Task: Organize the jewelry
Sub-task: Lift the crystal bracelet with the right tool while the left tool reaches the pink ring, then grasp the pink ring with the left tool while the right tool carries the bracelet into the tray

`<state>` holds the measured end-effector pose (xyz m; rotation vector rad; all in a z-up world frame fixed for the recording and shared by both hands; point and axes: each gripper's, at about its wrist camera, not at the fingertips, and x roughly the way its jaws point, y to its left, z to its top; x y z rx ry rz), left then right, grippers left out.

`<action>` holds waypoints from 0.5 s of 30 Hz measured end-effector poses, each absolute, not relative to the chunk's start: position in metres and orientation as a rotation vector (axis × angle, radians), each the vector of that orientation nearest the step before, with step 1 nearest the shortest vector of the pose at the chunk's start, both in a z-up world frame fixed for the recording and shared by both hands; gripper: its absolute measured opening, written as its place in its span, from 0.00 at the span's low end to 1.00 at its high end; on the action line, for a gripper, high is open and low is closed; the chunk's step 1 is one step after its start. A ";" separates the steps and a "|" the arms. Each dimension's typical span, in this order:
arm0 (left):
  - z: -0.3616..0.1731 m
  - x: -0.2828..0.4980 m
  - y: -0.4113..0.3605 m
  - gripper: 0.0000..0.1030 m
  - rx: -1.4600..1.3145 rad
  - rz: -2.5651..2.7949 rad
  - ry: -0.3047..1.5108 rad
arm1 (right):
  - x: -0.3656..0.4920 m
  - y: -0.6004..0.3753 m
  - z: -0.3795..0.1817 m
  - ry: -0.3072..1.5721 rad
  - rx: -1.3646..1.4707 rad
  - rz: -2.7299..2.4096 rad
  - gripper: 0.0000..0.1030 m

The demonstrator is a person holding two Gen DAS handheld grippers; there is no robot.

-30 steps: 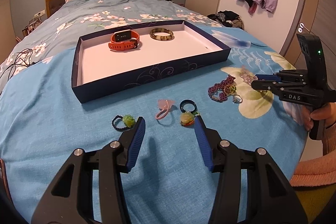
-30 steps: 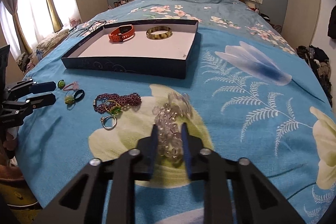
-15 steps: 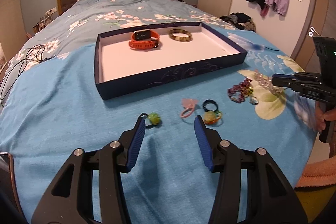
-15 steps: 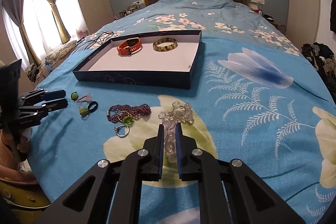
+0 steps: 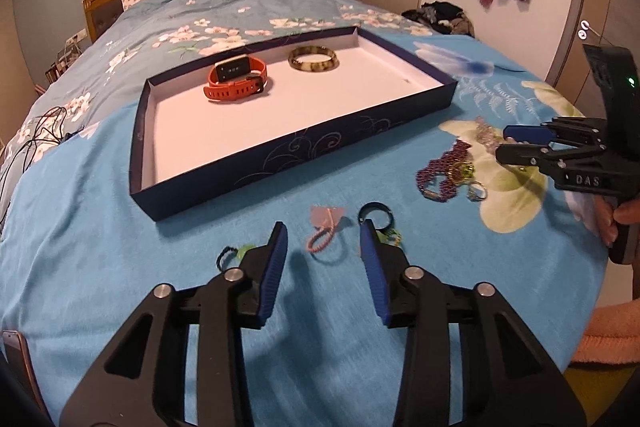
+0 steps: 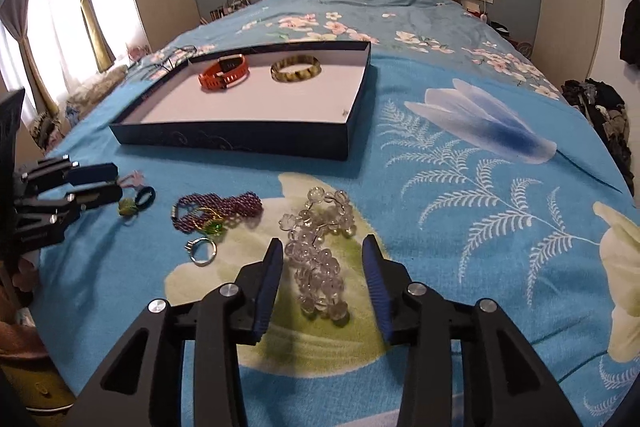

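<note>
Watch (image 5: pixel 236 81) and bangle (image 5: pixel 313 58) inside tray (image 5: pixel 280 155)

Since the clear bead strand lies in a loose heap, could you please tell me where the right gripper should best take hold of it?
Probably the near, narrow run of the clear glass bead strand, lying lengthwise between the opening right gripper, untouched by its pads. Come from above, one finger on each side; the far end spreads into a wide loop.
</note>
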<state>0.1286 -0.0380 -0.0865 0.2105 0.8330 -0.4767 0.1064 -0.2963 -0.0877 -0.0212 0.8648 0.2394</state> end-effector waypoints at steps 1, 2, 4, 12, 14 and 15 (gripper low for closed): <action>-0.087 0.133 -0.039 0.32 0.204 -0.483 0.842 | 0.107 -0.294 -0.088 0.865 -0.034 0.234 0.38; -0.089 0.135 -0.038 0.28 0.201 -0.484 0.848 | 0.108 -0.292 -0.088 0.865 -0.047 0.228 0.35; -0.093 0.142 -0.039 0.20 0.197 -0.482 0.872 | 0.109 -0.291 -0.088 0.864 -0.055 0.225 0.19; -0.095 0.148 -0.036 0.05 0.159 -0.495 0.885 | 0.107 -0.299 -0.081 0.832 -0.002 0.247 0.13; -0.094 0.147 -0.035 0.03 0.146 -0.498 0.880 | 0.107 -0.300 -0.077 0.820 0.018 0.266 0.13; -0.093 0.147 -0.034 0.03 0.142 -0.497 0.876 | 0.107 -0.300 -0.075 0.815 0.023 0.270 0.12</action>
